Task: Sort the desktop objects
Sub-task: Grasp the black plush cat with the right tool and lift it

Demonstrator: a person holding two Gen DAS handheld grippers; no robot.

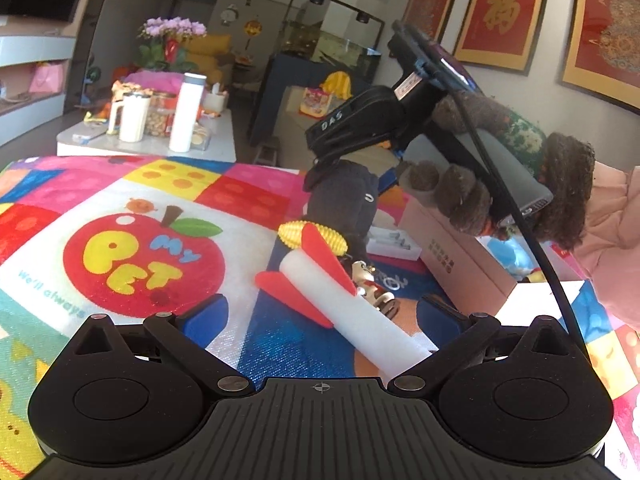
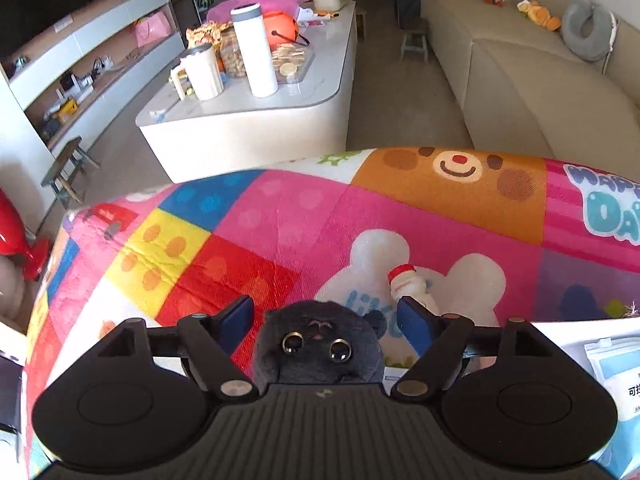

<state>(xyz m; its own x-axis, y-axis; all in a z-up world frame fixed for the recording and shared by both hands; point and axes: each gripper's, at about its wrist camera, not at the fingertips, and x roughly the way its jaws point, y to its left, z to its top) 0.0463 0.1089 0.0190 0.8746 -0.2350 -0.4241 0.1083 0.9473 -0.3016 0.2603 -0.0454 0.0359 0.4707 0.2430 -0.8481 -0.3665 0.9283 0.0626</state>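
Sorting scene on a tabletop (image 2: 280,232) covered by a bright patchwork cloth with an apple print (image 1: 144,264) and a bear face; left gripper (image 1: 320,316) has its jaws spread at their widest, blue pads well apart; a white foam rocket toy (image 1: 344,304) with red fins lies on the cloth between them, its lower end near the right pad, neither pad pressing on it; a yellow ribbed corn toy (image 1: 312,236) sits at the rocket's far end, and a small cartoon figurine (image 1: 372,284) lies just beside the rocket on the right; a cardboard box (image 1: 452,256) stands further right.

Right gripper (image 2: 324,316) is pitched steeply down over a dark plush cat (image 2: 320,348), face up toward the camera; jaws partly spread, the plush between the blue pads with a gap on each side, so no grip; a small white bottle with a red cap (image 2: 408,284) lies on the cloth just beyond the right pad; in the left view, a gloved hand (image 1: 500,184) carries this gripper above the plush.
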